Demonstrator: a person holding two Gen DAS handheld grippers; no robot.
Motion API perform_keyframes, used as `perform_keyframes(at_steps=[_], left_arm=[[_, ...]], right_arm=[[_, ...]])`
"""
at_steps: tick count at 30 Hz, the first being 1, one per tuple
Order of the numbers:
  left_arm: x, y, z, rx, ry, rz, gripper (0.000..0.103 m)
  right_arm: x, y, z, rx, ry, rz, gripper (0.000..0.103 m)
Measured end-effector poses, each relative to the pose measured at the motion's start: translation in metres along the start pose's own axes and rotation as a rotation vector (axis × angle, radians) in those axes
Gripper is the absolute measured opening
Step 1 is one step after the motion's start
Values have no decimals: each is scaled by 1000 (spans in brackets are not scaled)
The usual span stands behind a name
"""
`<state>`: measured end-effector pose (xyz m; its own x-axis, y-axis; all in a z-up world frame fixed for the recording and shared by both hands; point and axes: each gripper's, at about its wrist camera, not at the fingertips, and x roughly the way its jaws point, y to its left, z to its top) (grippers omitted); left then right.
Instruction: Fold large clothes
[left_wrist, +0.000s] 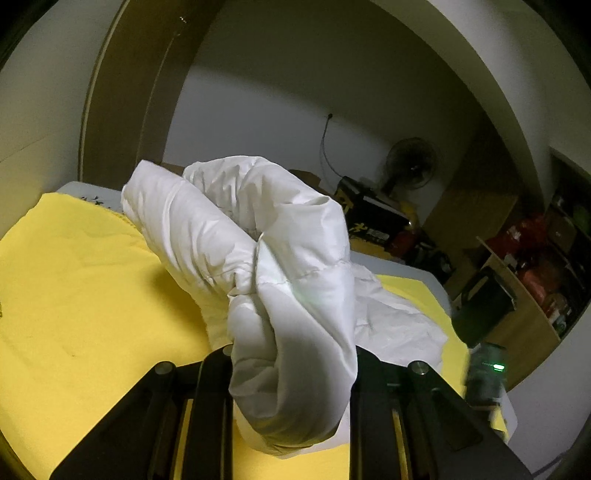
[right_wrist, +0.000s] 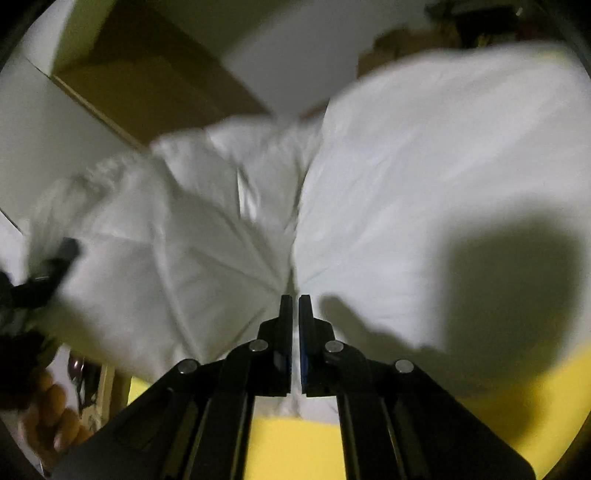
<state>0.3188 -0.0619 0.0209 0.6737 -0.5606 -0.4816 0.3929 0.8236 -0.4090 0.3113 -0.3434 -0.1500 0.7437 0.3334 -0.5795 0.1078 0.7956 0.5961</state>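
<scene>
Left gripper (left_wrist: 291, 354): you have a thick bunched roll of the white padded garment (left_wrist: 258, 236) wedged between its wide-set fingers; the fingertips are buried in cloth, so it reads as a bulky pinch.
Garment: it rises up and away from that grip, then drapes down to your right onto the yellow sheet (left_wrist: 81, 273).
Long axis: it appears to run between your two tools, left grip to right grip.
Right gripper (right_wrist: 294, 299): its fingers are pressed nearly together on a thin fold of the garment (right_wrist: 406, 177), creases fanning from the tips.
Nearer tool: both are already in contact, so neither has to reach; the cloth lies straight ahead of each.
</scene>
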Motion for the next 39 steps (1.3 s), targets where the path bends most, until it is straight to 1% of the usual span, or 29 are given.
perform_keyframes(at_steps=[1,3,4,5,6,7,8,9,10,11,12,13,14,15,16,18,19,22,23,25,27,29,31,34,35,37,38,39], left_arm=[[3,-7,1,0,1,-3,19],[6,-17,1,6,3,-5,19],[8,-23,1,10,4,-9,19],[8,-28,1,14,4,-11,19],[9,-32,1,19,7,-12,19],[10,-37,0,28,9,-14,19],[11,-41,0,35,10,-16,19],[11,-47,-1,47,9,-18,19],[11,-51,-1,56,8,-18,19],[11,-55,-2,64,10,-19,19],[12,-58,-2,68,13,-19,20],[13,-61,-3,74,19,-19,20],[17,-64,-3,79,26,-19,20],[21,-69,-4,84,33,-19,20],[24,-70,-4,86,39,-21,20],[34,-77,-4,82,56,-31,21],[43,-82,-5,73,75,-36,21],[68,-100,-9,73,127,-48,21],[79,-110,-12,84,150,-53,21],[100,-126,-21,105,195,-64,21],[122,-142,-37,125,251,-67,21],[145,-155,-59,157,309,-70,23],[163,-166,-78,201,357,-70,25],[182,-175,-96,272,409,-80,28],[187,-173,-97,267,423,-85,29],[199,-162,-93,185,469,-112,29],[206,-157,-91,149,491,-126,29],[213,-149,-89,118,513,-146,29]], right_arm=[[-14,-3,-5,7,-18,-10,4],[-36,-26,5,28,-60,-22,4],[-51,-33,5,35,-85,-44,4],[-67,-38,-4,41,-117,-71,4],[-75,-47,-1,37,-139,-93,4],[-72,-61,9,25,-127,-150,4],[-59,-70,11,23,-92,-194,4],[-42,-85,12,40,-12,-224,2],[-22,-104,10,88,72,-188,0],[-25,-94,3,110,89,-164,0],[-26,-93,1,117,93,-159,0],[-28,-89,0,105,90,-180,0],[-37,-79,-3,94,62,-214,0],[-44,-72,-5,95,33,-214,5],[-59,-63,-11,105,-20,-170,7],[-86,-52,-23,134,-85,-78,7],[-102,-46,-33,143,-119,-48,7],[-128,-41,-51,140,-153,-20,7],[-140,-48,-59,147,-160,-12,7],[-166,-61,-70,163,-179,-15,8],[-184,-74,-81,194,-206,-32,9],[-197,-79,-88,217,-236,-53,9],[-206,-82,-86,226,-250,-79,10],[-223,-93,-97,245,-250,-87,11],[-218,-92,-96,249,-248,-90,12],[-213,-92,-99,259,-236,-82,16],[-203,-90,-93,262,-232,-77,17],[-207,-90,-96,263,-229,-74,17]])
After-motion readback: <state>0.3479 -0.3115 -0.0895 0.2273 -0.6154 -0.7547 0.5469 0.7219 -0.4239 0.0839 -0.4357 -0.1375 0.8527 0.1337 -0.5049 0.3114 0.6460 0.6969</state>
